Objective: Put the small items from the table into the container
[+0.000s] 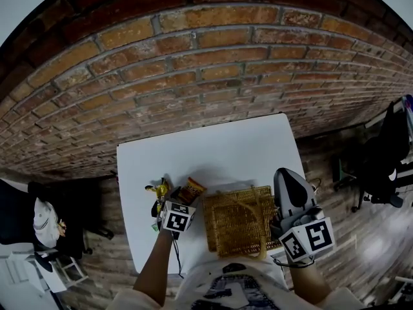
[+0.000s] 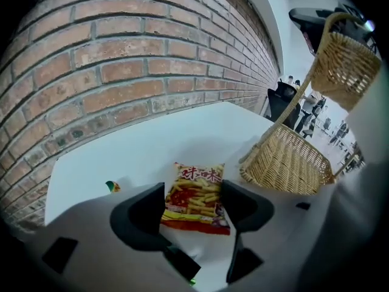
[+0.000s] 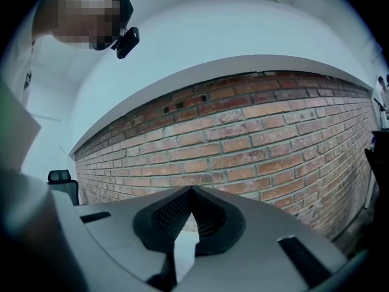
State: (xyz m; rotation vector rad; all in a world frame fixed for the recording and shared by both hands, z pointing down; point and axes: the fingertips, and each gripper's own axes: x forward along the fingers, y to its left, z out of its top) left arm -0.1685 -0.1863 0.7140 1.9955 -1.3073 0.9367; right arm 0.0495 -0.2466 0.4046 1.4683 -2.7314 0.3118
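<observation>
The left gripper [image 2: 193, 194] has its dark, rounded, matte jaws spread, one on each side of the bag [image 2: 197, 178]. The bag is a flat, glossy foil packet printed in red and yellow with pictures of fries. It lies on the smooth white table [image 1: 213, 147], just left of the basket [image 1: 237, 223]. The jaw pads reach the bag's long edges, but whether they press on it cannot be made out. The bag's near end is cut off by the gripper body. The basket is woven from pale straw in a tight, ribbed weave. It is rectangular with a thin arched handle, and it stands near the table's front edge. In the left gripper view its far side is cut off by the frame, and what it holds cannot be seen. The right gripper [image 3: 192, 189] is held up beside the basket's right end. Its jaws are pressed together at the tips with nothing between them, and the ridged inner pads form a narrow wedge aimed at the wall [image 3: 255, 139] of rough red brick with pale mortar. Left of the bag lies a crumpled yellow wrapper [image 1: 158, 188], partly hidden by the left gripper's marker cube. A small green-and-orange scrap [image 2: 112, 186] peeks over that gripper's grey body, too little of it showing to tell what it is, or whether it is part of the wrapper.
</observation>
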